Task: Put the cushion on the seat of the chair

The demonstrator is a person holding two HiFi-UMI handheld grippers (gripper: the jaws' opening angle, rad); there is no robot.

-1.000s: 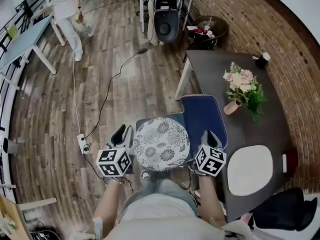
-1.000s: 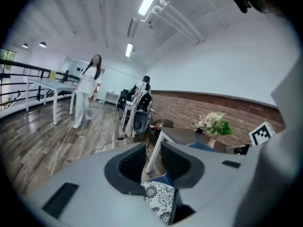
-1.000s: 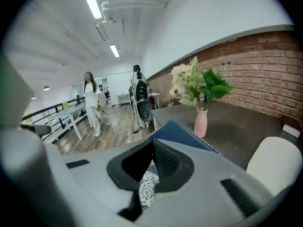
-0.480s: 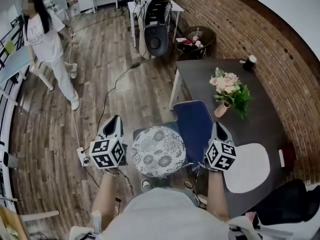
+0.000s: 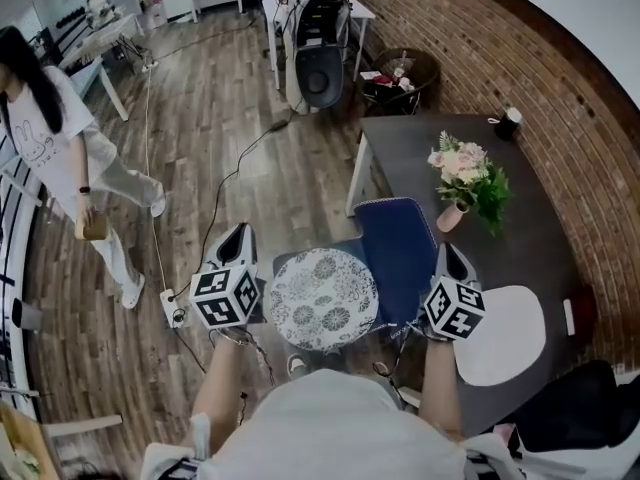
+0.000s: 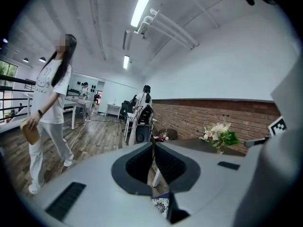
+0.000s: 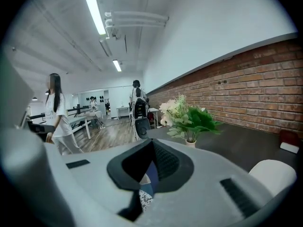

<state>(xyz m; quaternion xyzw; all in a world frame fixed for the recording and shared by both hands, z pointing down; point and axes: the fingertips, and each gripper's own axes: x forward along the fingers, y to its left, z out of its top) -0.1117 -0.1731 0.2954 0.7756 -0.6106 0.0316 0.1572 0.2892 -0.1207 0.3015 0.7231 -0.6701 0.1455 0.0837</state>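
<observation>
The round grey floral cushion (image 5: 320,298) lies flat on the seat of the chair, in front of its blue backrest (image 5: 398,250). My left gripper (image 5: 238,242) hangs beside the cushion's left edge, raised off it, its jaws shut with nothing between them. My right gripper (image 5: 447,259) is to the right of the backrest, also shut and empty. In the left gripper view the shut gripper (image 6: 152,146) shows a bit of the cushion (image 6: 161,206) below it. The right gripper view shows that gripper (image 7: 152,148) shut, above the cushion (image 7: 144,200) and the blue backrest (image 7: 150,178).
A dark table (image 5: 520,238) stands right of the chair with a flower vase (image 5: 465,183), a white oval mat (image 5: 500,333) and a black cup (image 5: 510,120). A person (image 5: 60,168) walks at the left. A power strip (image 5: 172,308) with cable lies on the wooden floor.
Both grippers have lifted up and away from the cushion's sides, and the left jaws have closed. The cushion stays on the seat. The person has walked nearer along the left.
</observation>
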